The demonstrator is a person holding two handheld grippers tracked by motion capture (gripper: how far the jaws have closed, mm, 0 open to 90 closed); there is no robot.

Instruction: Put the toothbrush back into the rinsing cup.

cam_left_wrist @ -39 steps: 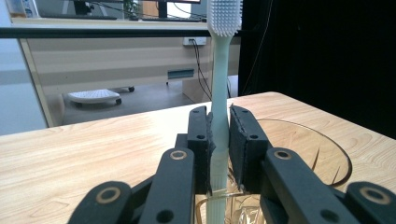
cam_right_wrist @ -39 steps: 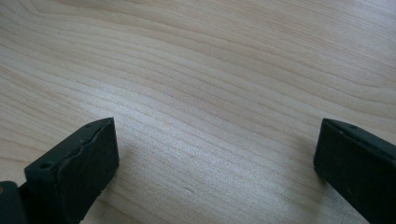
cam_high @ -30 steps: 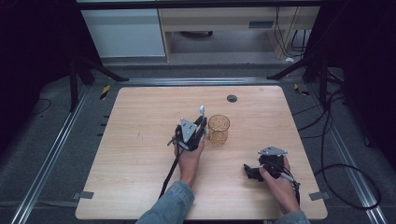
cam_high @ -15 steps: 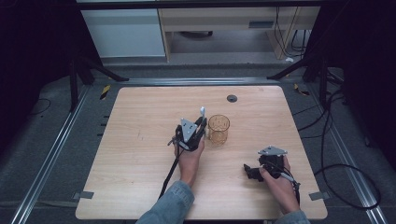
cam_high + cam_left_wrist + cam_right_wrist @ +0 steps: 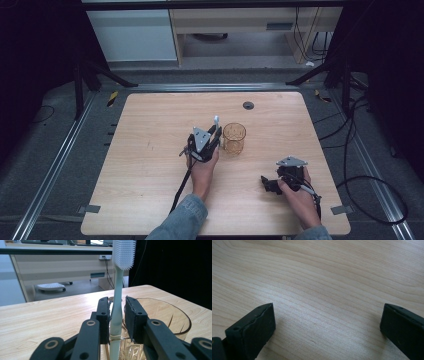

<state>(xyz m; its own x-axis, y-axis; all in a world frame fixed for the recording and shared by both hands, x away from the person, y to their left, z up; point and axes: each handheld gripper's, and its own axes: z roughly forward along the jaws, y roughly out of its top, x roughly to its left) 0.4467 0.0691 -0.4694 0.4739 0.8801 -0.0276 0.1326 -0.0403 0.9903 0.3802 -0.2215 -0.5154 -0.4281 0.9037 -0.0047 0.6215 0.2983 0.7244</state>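
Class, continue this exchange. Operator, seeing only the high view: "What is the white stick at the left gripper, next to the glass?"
Observer: A toothbrush, bristles up, its lower end inside the glass cup.
Operator: Is it clamped?
Observer: The left gripper has just been opening its jaws; a gap shows beside one pad.
Operator: And the right gripper?
Observer: The right gripper is wide open over bare tabletop.

Dim, slightly soft pictures; overhead light brightens the tabletop (image 5: 150, 150), surroundings dark.
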